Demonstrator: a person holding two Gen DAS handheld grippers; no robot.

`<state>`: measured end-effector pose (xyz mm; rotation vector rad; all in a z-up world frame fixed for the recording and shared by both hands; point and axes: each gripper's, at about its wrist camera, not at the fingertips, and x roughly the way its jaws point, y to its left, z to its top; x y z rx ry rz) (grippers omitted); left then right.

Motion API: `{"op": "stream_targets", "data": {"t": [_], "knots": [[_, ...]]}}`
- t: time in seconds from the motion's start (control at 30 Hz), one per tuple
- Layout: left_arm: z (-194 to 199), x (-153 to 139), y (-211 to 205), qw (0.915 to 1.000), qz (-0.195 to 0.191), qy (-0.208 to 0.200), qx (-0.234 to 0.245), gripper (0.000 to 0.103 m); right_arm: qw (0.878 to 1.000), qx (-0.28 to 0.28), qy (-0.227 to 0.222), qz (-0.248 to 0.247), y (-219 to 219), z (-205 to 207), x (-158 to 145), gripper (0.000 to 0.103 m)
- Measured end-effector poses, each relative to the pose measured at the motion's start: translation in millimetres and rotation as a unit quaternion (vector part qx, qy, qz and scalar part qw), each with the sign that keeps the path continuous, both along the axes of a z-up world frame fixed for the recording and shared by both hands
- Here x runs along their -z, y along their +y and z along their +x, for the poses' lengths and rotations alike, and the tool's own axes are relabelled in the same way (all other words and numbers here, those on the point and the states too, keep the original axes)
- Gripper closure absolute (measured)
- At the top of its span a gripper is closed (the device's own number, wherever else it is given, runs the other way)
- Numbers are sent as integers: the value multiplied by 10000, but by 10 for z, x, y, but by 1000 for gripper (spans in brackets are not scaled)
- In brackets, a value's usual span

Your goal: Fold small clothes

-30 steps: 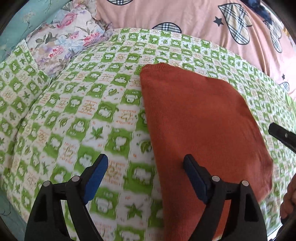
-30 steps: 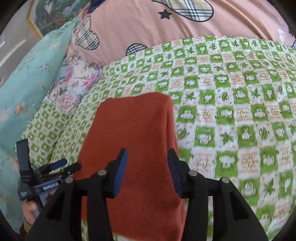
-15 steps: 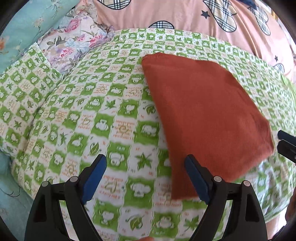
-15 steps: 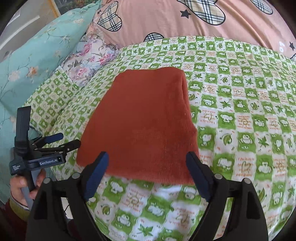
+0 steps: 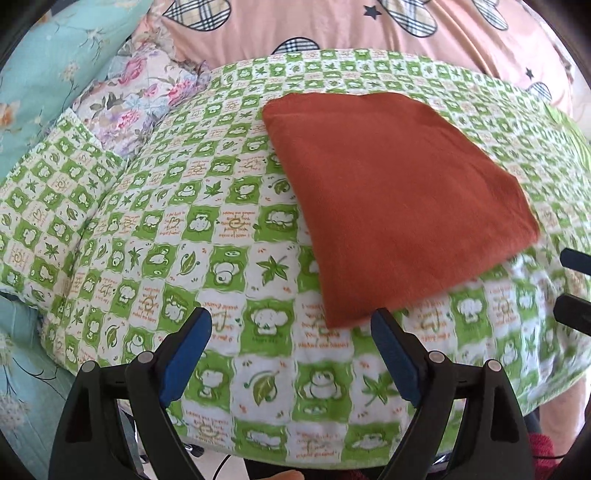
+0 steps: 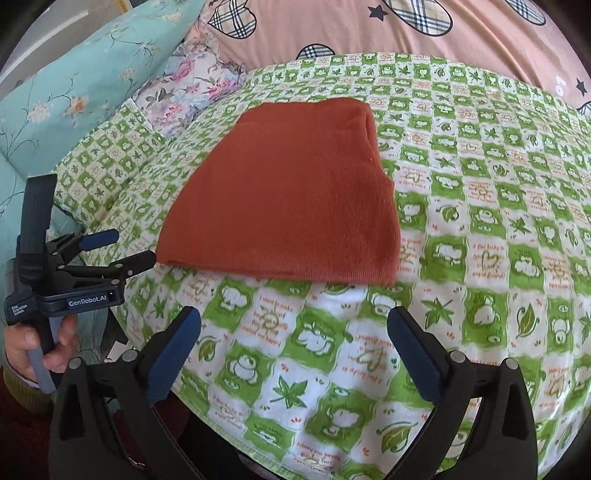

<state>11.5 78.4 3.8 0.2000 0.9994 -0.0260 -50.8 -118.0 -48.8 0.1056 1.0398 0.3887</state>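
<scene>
A rust-orange knit garment (image 5: 391, 199) lies folded flat into a rectangle on the green-and-white checked cloth (image 5: 207, 236); it also shows in the right wrist view (image 6: 291, 206). My left gripper (image 5: 291, 347) is open and empty, hovering just short of the garment's near corner. It also shows from the side in the right wrist view (image 6: 118, 247), open by the garment's left corner. My right gripper (image 6: 293, 343) is open and empty, back from the garment's near edge. Its fingertips (image 5: 574, 258) show at the right edge of the left wrist view.
A floral pillow (image 5: 136, 96) and a teal flowered pillow (image 6: 74, 96) lie at the far left. A pink quilt with plaid hearts (image 6: 369, 26) lies behind. The checked cloth's front edge (image 6: 280, 458) drops off close to me.
Both grippers have pulled back toward me from the garment. My right gripper, narrow over the garment a second ago, has opened wide. The garment lies still.
</scene>
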Motion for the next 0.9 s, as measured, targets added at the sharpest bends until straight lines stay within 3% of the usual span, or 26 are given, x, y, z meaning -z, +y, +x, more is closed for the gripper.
{"op": "stream_targets", "data": {"t": [0.3,0.6,0.9], "knots": [[-89,-18,-89,9997,226,-86,106,14,9997,-159,-78,-154,49,22,-81,1],[39,-98,-18,9996,172,-202,-49,14,9987,-291,-141,-392,155,241,-130,0],[160,-121,26,9996,88,-228,-164,14,9995,-153,-31,-263,141,458,-83,0]]}}
